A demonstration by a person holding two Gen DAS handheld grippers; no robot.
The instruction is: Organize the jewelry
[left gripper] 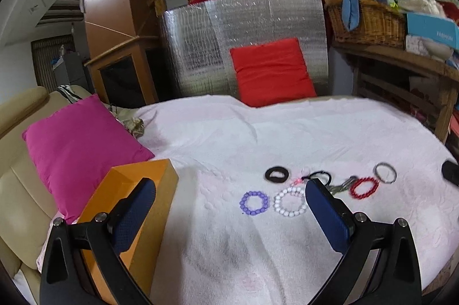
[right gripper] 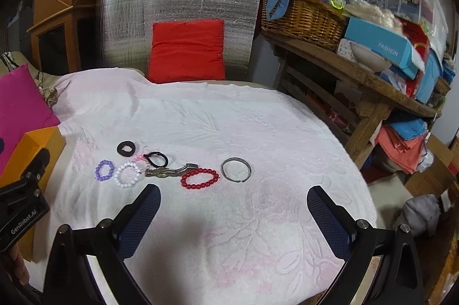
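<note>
Jewelry lies on a white towel-covered table point(right gripper: 229, 118). There is a purple bead bracelet point(left gripper: 254, 203) point(right gripper: 104, 170), a white bead bracelet point(left gripper: 289, 201) point(right gripper: 128, 175), a red bead bracelet point(left gripper: 364, 186) point(right gripper: 200, 178), a silver bangle point(left gripper: 385, 172) point(right gripper: 236, 170), a black scrunchie point(left gripper: 276, 174) point(right gripper: 126, 148), a black hair tie point(right gripper: 156, 158) and a metal watch band point(right gripper: 169, 172). An orange box point(left gripper: 134, 207) point(right gripper: 34, 150) stands at the left. My left gripper point(left gripper: 229, 190) is open above the table, near the bracelets. My right gripper point(right gripper: 233, 197) is open, just short of the red bracelet.
A pink cushion point(left gripper: 80, 147) lies behind the orange box, on a beige sofa point(left gripper: 17, 190). A red cushion point(right gripper: 188, 51) leans on a silver foil panel point(right gripper: 178, 9) at the back. A cluttered wooden shelf with a wicker basket point(right gripper: 304, 15) stands to the right.
</note>
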